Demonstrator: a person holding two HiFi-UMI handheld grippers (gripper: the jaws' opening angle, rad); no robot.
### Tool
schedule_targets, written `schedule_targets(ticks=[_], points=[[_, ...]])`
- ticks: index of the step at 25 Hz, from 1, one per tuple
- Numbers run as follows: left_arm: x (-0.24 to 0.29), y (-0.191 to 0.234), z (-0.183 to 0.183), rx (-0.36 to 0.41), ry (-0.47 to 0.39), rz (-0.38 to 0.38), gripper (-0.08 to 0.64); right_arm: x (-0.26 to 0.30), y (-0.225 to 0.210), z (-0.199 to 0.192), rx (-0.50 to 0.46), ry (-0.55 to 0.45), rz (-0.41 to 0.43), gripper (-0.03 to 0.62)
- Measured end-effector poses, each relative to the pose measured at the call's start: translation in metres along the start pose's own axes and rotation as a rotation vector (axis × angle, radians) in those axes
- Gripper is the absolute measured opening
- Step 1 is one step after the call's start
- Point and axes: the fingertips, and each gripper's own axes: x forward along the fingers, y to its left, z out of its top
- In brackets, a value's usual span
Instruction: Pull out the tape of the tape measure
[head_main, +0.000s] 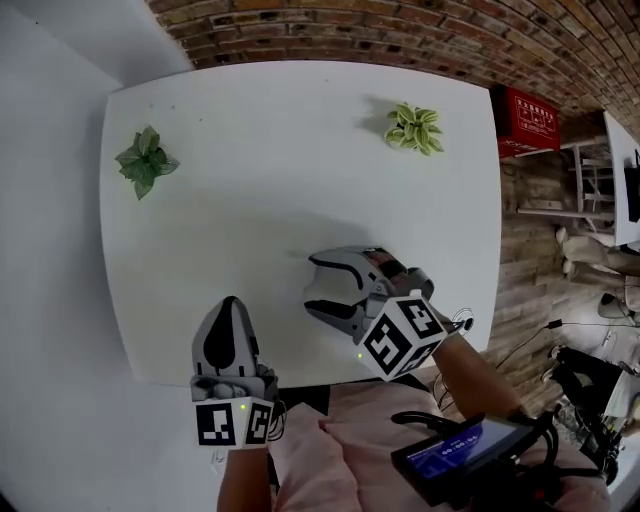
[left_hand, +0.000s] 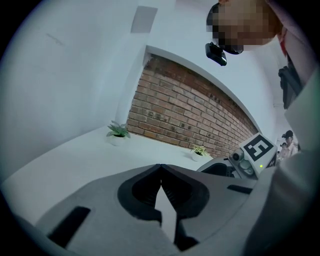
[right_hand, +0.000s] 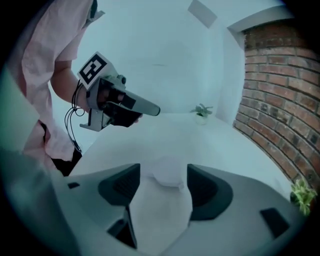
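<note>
Two hand-held claws over a white worktop (head_main: 280, 150), listed from the near edge to the far edge. Nearest the camera are the person's pale pink garment (head_main: 340, 440) and a dark device with a blue screen (head_main: 462, 452). At the near edge, left of centre, the left claw (head_main: 232, 305) is clenched: in the left gripper view its jaws meet at the tips (left_hand: 160, 167), with nothing gripped and only bare worktop showing through the slit behind them. Just inside the near edge, near its middle, the right claw (head_main: 312, 284) points down at the worktop with its jaws spread wide. In the right gripper view a pale, rounded object with a small tab at its lower right, apparently the tape measure (right_hand: 169, 175), lies on the worktop between these jaws. Clear gaps separate it from both dark pads (right_hand: 125, 186), so the right claw (right_hand: 164, 170) is released and grips nothing. In the head view the tape measure cannot be made out against the white surface. Near the far left corner stands a small green plant (head_main: 146, 160), and near the far right corner a paler variegated plant (head_main: 414, 128). Beyond the far edge runs a brick wall (head_main: 400, 25), with a red box (head_main: 530, 118) just past the far right corner.
</note>
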Motion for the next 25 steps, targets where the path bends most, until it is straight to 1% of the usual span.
schedule_targets(ticks=[7,12,15,16,21,25], points=[[0.004,0.000,-0.017,-0.011,0.050,-0.058,0.006,0.020,0.001,-0.019,-0.015,0.067,0.051,0.291],[0.007,-0.001,-0.023,-0.024,0.076,-0.106,0.006,0.032,0.006,-0.025,-0.021,0.103,0.109,0.284],[0.007,-0.005,-0.024,-0.023,0.088,-0.126,0.006,0.032,0.010,-0.023,-0.025,0.096,0.139,0.240],[0.006,-0.006,-0.025,-0.023,0.094,-0.133,0.006,0.031,0.012,-0.022,-0.027,0.091,0.142,0.205],[0.006,-0.012,-0.032,-0.028,0.120,-0.170,0.006,0.030,0.012,-0.023,-0.043,0.083,0.122,0.195],[0.003,-0.024,-0.029,-0.031,0.118,-0.241,0.008,0.022,0.008,-0.016,-0.077,0.065,0.102,0.195]])
